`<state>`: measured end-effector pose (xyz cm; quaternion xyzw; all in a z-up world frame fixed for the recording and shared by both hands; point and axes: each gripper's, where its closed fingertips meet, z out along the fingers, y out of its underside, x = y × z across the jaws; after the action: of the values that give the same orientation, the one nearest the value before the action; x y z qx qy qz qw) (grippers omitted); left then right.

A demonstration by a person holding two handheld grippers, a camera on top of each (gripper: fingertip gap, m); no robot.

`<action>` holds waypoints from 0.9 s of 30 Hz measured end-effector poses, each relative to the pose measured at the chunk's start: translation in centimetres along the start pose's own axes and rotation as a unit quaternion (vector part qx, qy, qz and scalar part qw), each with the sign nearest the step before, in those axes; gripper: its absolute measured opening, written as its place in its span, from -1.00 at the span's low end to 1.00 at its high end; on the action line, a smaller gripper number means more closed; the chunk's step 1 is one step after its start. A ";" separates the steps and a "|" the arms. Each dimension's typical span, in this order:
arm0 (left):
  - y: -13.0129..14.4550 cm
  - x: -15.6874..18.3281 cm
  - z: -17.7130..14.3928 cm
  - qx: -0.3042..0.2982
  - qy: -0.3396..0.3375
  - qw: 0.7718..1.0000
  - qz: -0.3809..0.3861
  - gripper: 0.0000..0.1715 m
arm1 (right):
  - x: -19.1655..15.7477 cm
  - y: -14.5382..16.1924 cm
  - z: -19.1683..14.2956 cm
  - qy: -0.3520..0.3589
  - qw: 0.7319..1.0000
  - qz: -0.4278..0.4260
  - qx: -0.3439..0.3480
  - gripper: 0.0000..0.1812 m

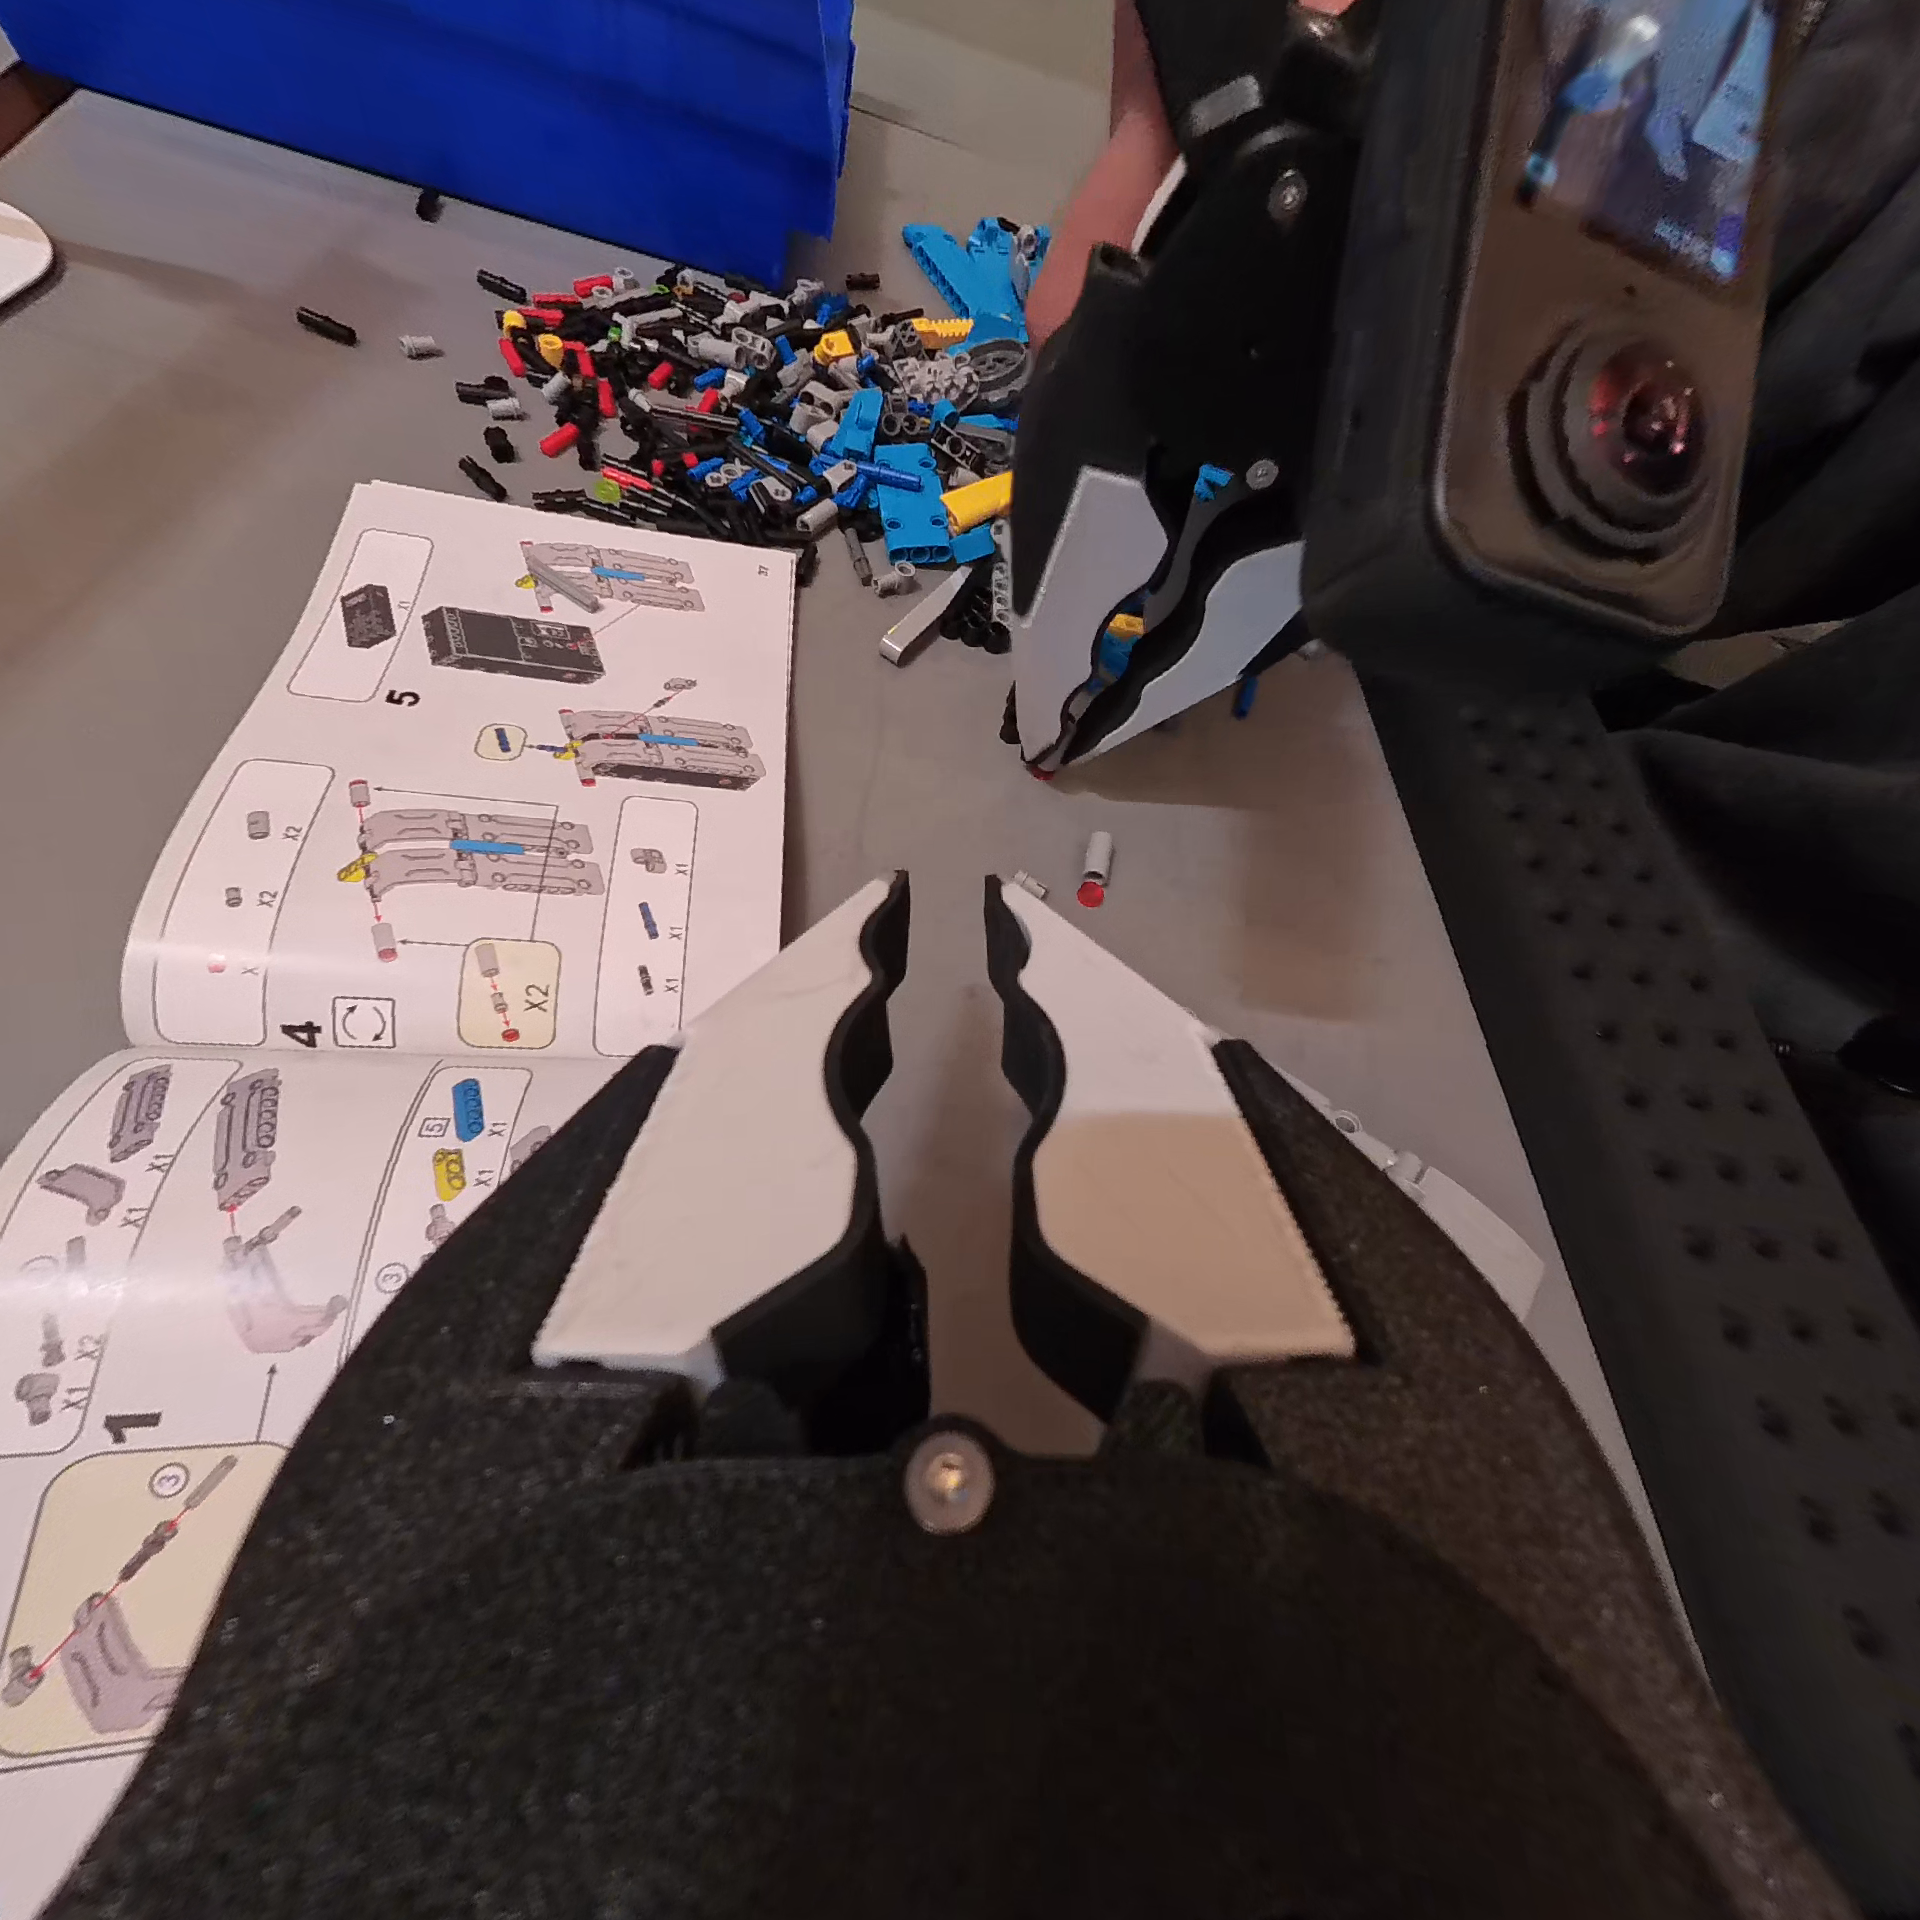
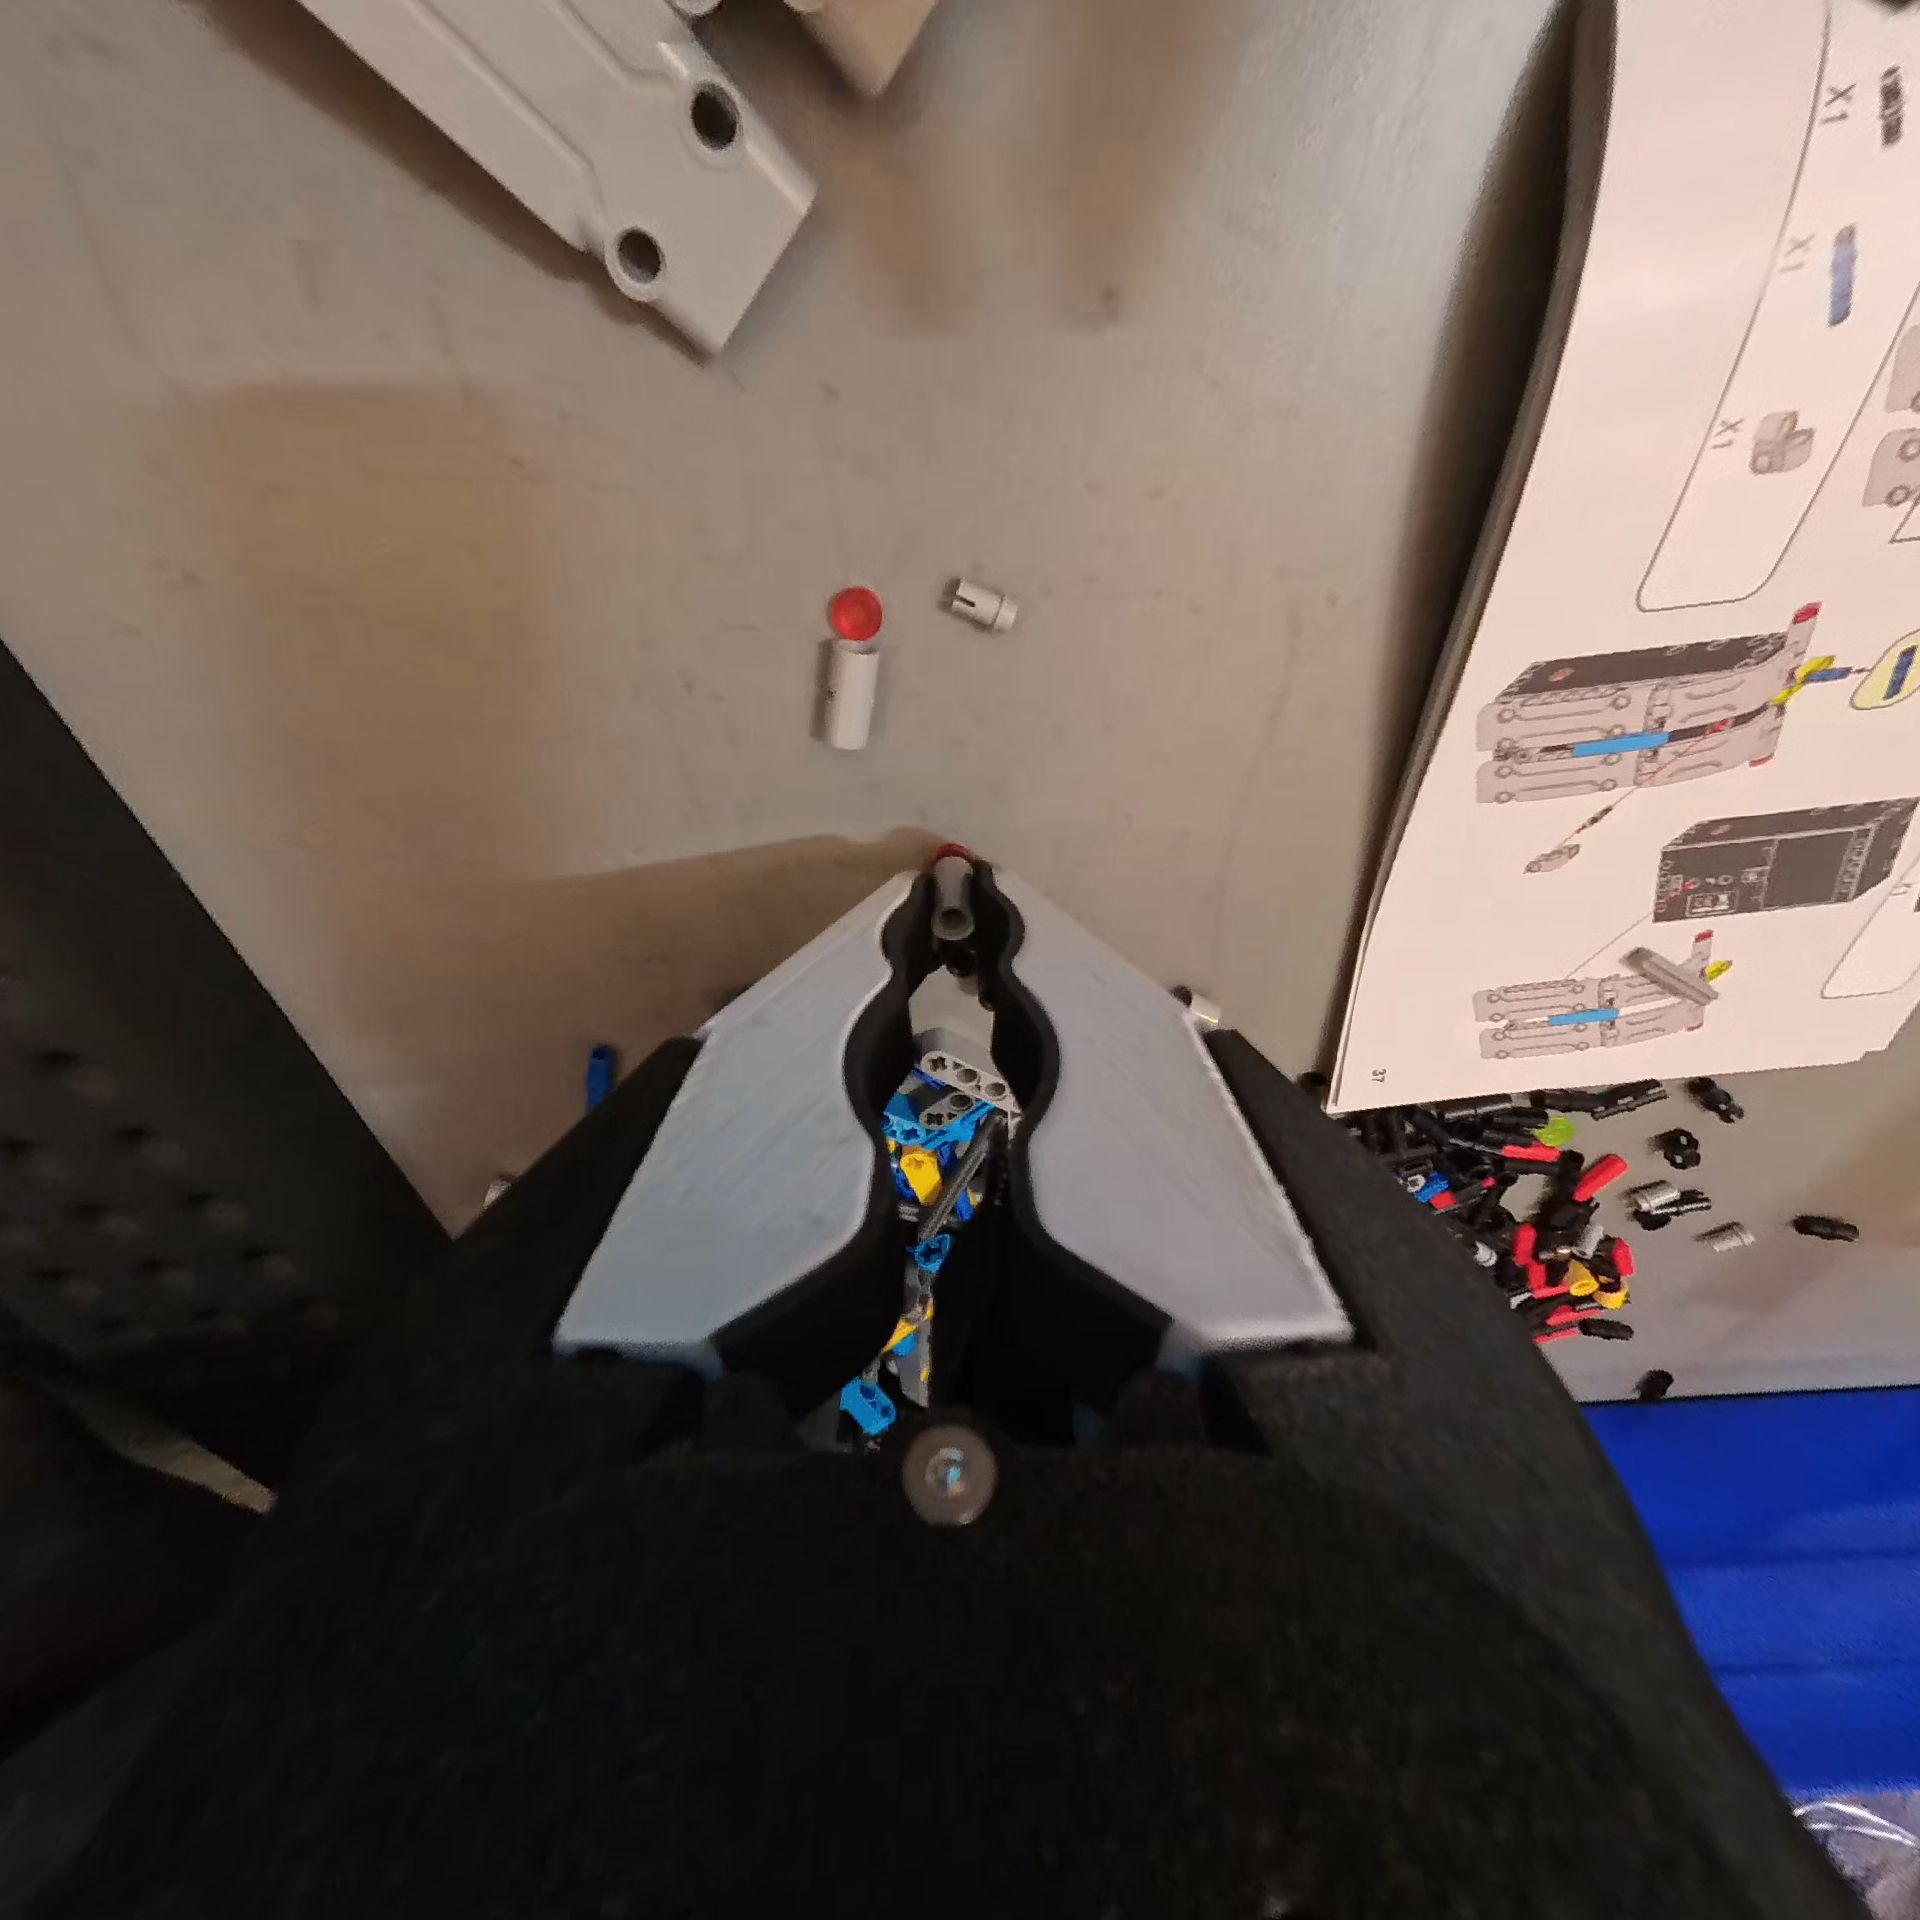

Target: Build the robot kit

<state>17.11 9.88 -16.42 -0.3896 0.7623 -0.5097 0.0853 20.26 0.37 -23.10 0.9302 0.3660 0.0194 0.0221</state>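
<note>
My right gripper (image 2: 951, 868) is shut on a small grey pin with a red tip (image 2: 950, 894), its tips down at the grey table; it also shows in the left wrist view (image 1: 1044, 764). My left gripper (image 1: 945, 883) is open and empty, just above the table. Just ahead of the left gripper lie a grey sleeve with a red round piece (image 1: 1093, 871) and a small grey connector (image 1: 1031, 883). In the right wrist view the same sleeve (image 2: 850, 691), red piece (image 2: 855, 613) and connector (image 2: 980, 603) lie just beyond the right fingertips.
An open instruction booklet (image 1: 468, 779) lies left, also in the right wrist view (image 2: 1683, 623). A pile of small black, red, blue and grey building parts (image 1: 748, 405) sits behind it, before a blue bin (image 1: 520, 114). A grey panel piece (image 2: 623, 156) lies farther off. A black perforated surface (image 1: 1714, 1143) borders the table. The gap from one gripper's tips to the other's is roughly 12 cm.
</note>
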 end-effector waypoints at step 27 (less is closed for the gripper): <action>-3.1 8.5 -0.3 0.039 0.175 0.984 0.017 -1.00 | -2.3 -7.1 -13.8 -0.044 0.722 0.136 0.677 -0.93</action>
<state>12.75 3.74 -11.39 -0.2775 0.7517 -0.5977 -0.0253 13.01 4.37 -9.76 0.7373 0.1499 -0.2719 -0.6000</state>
